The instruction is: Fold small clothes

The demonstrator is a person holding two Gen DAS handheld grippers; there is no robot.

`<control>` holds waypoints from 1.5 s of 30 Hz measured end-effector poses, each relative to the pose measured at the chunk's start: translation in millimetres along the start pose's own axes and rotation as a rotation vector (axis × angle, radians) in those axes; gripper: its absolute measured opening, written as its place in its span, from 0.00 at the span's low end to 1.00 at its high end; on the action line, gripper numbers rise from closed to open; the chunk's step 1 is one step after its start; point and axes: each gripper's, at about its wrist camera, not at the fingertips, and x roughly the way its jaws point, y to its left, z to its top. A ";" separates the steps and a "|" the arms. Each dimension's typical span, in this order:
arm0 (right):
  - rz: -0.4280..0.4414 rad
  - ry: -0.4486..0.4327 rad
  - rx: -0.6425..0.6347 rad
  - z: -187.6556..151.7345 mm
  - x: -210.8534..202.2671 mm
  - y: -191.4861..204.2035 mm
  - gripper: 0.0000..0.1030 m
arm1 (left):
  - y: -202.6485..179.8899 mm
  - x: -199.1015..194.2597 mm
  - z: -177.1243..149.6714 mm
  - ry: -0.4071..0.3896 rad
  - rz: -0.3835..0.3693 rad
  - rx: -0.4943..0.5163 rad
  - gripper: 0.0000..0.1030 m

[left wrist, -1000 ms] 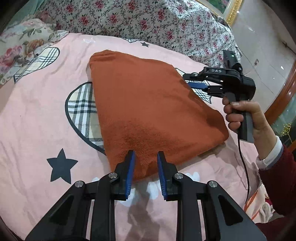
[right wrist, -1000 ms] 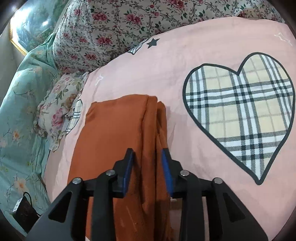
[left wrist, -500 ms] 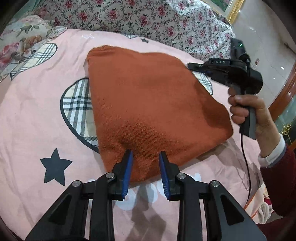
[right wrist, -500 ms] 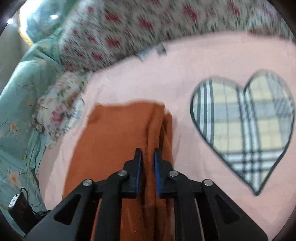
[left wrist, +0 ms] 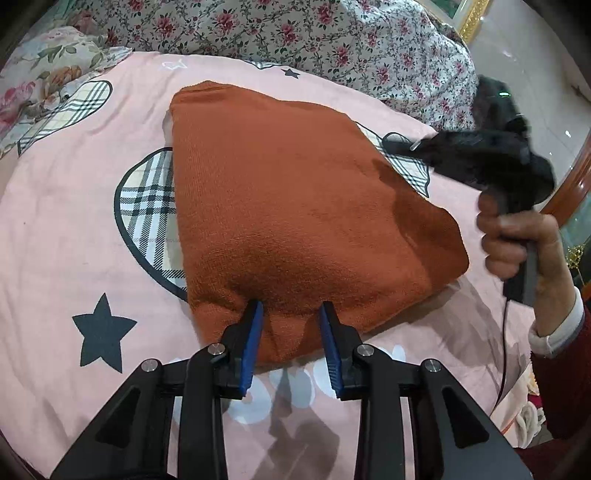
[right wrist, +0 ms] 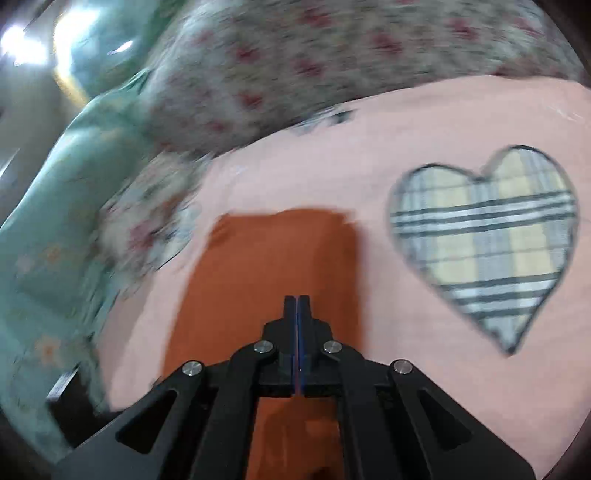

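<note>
A folded rust-orange knit garment (left wrist: 295,206) lies flat on the pink bed cover (left wrist: 74,221). My left gripper (left wrist: 291,314) hovers at the garment's near edge. Its jaws are opening, and its blue pads (left wrist: 253,332) stand apart on either side of a bit of the hem without pressing it. In the left wrist view my right gripper (left wrist: 391,142) is a blur at the garment's far right side, held by a hand (left wrist: 513,236). In its own view the right gripper (right wrist: 297,301) is shut with nothing between its pads, above the orange garment (right wrist: 266,266).
A floral quilt (left wrist: 295,33) is heaped along the far side of the bed. A plaid heart print (right wrist: 487,236) lies right of the garment. Teal bedding (right wrist: 55,221) and a dark object (right wrist: 70,398) sit to its left. A cable (left wrist: 504,350) hangs from the right gripper's handle.
The right gripper has closed empty and pulled back from the garment's edge, moving fast enough to blur. The left gripper's jaws have widened a little and stayed at the near hem.
</note>
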 end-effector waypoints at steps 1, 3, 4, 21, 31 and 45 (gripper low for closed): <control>-0.061 0.029 -0.019 -2.9 9.9 2.3 0.02 | -0.1 -0.1 -0.4 0.000 0.000 0.001 0.31; -0.183 0.086 -0.011 -8.9 34.0 -12.1 0.00 | 0.2 -0.5 -2.0 0.002 -0.010 0.004 0.31; -0.170 0.112 0.027 -11.1 45.3 -25.8 0.00 | 0.1 -0.4 -2.7 0.004 -0.012 0.008 0.31; -0.210 0.137 0.016 -109.8 -16.3 -11.8 0.00 | 3.4 -4.7 -15.9 0.015 -0.010 -0.005 0.32; -0.181 0.083 0.049 -115.7 -30.3 -7.2 0.03 | 8.0 -18.2 -28.8 0.047 0.055 -0.038 0.34; -0.135 0.026 -0.006 -149.1 -82.1 35.2 0.56 | -15.4 -67.5 -54.3 -0.012 0.276 -0.009 0.78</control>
